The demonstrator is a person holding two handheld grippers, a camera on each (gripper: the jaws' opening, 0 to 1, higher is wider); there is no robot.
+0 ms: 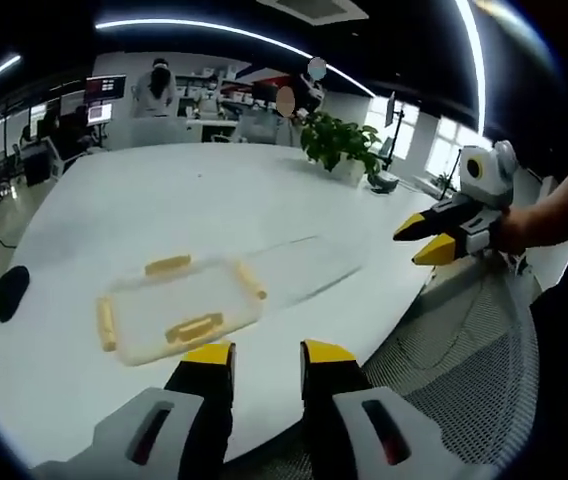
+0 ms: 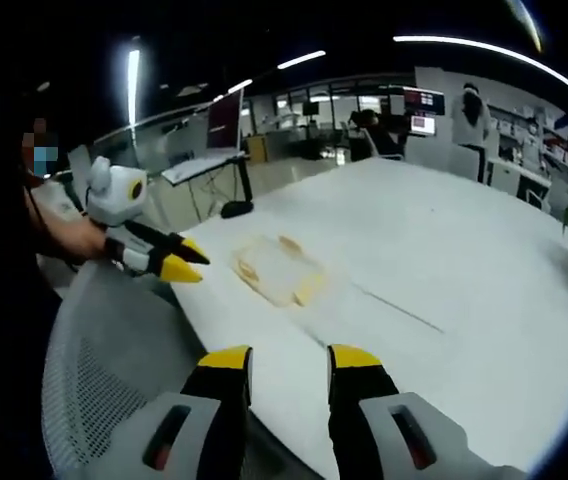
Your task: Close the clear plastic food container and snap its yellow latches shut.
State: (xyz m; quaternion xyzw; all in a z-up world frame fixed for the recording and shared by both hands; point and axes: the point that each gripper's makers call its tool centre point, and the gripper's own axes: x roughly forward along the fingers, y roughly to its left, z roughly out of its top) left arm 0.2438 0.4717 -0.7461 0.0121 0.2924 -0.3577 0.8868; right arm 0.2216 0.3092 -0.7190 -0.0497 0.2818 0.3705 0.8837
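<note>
Nearest in the left gripper view: your left gripper [image 1: 266,357], jaws spread w/ a clear gap, nothing between them. It hangs at the table [image 1: 114,210] edge, just short of the container [image 1: 176,308]. Your right gripper [image 1: 434,238] comes in from the right, held above a mesh chair [image 1: 464,340] and well apart from the container; its yellow tips sit near each other there, but the right gripper view shows those jaws parted too, empty.

Container: clear, low, flat on the white table near the edge closest to you. Four yellow latches [image 1: 194,327] around its rim, one per side. A clear sheet-like piece [image 1: 304,268] lies just beside it on the far right, prob. the lid, but too faint to be sure. Can't tell whether the container is already covered or if any latch is engaged.

Far: plant [image 1: 342,145], desks w/ monitors, people at the back of the room.

Risks from here, as I judge them:
- Container is light and on a slick top near the edge. Push one latch w/o bracing the opposite side and it likely slides or tips off toward the chair.
- Clear-on-white = poor contrast. You may misread the lid's rim and seat it crooked; latches then won't catch.
- Pressing a latch w/ one jaw tip off-centre could skate off the plastic.
- Both grippers start off the table, so a fast approach risks knocking the container first.
</note>
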